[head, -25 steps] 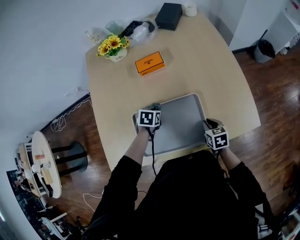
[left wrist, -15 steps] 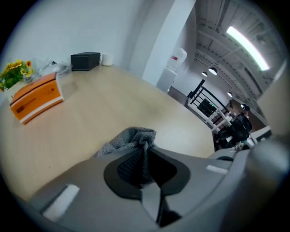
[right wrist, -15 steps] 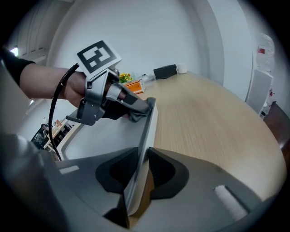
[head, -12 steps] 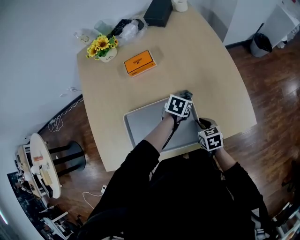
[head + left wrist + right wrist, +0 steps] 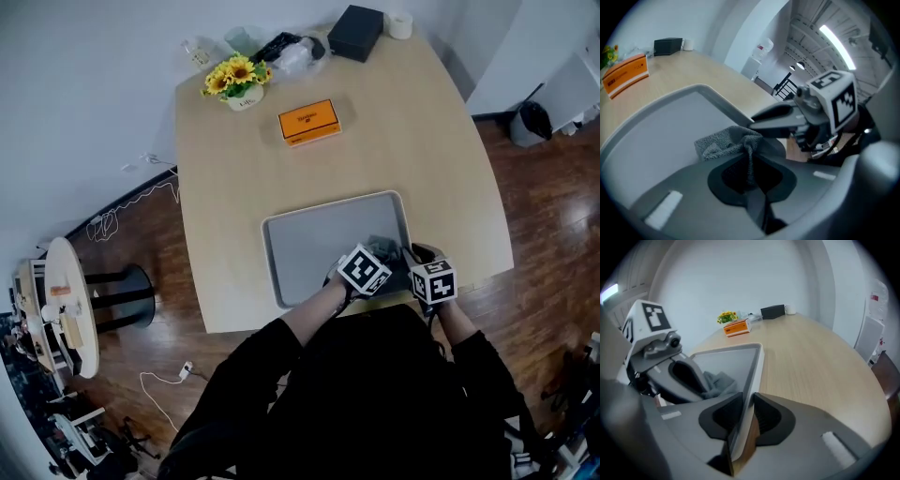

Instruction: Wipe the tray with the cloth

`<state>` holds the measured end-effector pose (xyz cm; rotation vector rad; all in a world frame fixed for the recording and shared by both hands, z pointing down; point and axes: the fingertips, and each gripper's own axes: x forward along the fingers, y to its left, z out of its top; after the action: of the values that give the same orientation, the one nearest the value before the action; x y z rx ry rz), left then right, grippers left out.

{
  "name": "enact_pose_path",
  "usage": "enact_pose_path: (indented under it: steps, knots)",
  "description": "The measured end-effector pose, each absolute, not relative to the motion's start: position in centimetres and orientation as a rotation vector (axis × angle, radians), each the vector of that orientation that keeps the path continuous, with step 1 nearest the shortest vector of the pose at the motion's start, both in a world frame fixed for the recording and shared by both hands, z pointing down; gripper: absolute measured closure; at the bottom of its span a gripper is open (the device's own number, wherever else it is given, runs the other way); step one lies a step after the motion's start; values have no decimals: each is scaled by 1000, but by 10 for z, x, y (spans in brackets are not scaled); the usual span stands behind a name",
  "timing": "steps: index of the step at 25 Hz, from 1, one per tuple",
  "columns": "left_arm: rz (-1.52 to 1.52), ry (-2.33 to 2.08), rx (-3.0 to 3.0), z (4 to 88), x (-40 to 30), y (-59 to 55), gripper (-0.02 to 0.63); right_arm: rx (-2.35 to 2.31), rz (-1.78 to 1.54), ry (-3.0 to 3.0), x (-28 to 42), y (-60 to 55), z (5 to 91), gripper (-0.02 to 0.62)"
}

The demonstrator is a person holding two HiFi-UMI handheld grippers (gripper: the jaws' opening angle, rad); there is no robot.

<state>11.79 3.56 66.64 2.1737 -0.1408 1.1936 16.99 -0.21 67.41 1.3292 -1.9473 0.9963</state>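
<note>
Since a second ago my left gripper (image 5: pixel 751 174) has dragged the cloth (image 5: pixel 723 142) from the left side of the tray (image 5: pixel 309 246) across to its far right corner, and now it sits in the tray's near right part, close beside my right gripper (image 5: pixel 743 417). That right one has kept its place at the tray's near right corner throughout. Looking along the left jaws, I see them shut tight on a pinched fold of the grey cloth, and the rest of the cloth lies bunched on the tray floor just ahead of the tips. Looking along the right jaws, I see them closed on the tray's raised rim, one jaw inside the tray and one outside over the table (image 5: pixel 427 141). The tray lies flat at the table's near edge, with its grey floor bare to the left of the cloth. Beyond the tray's far side an orange box (image 5: pixel 308 123) rests on the tabletop, well apart from it. Farther off behind that box stand a pot of sunflowers (image 5: pixel 238 80) and a black box (image 5: pixel 359 32).
</note>
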Motion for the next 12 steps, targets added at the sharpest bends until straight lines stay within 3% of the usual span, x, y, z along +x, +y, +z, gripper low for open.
enact_pose_path:
  steps: [5, 12]
  knots:
    - [1246, 63, 2227, 666, 109, 93, 605, 1339, 991, -1939, 169, -3, 674, 515]
    - [1268, 70, 2274, 667, 107, 50, 606, 1364, 994, -1960, 166, -3, 673, 517]
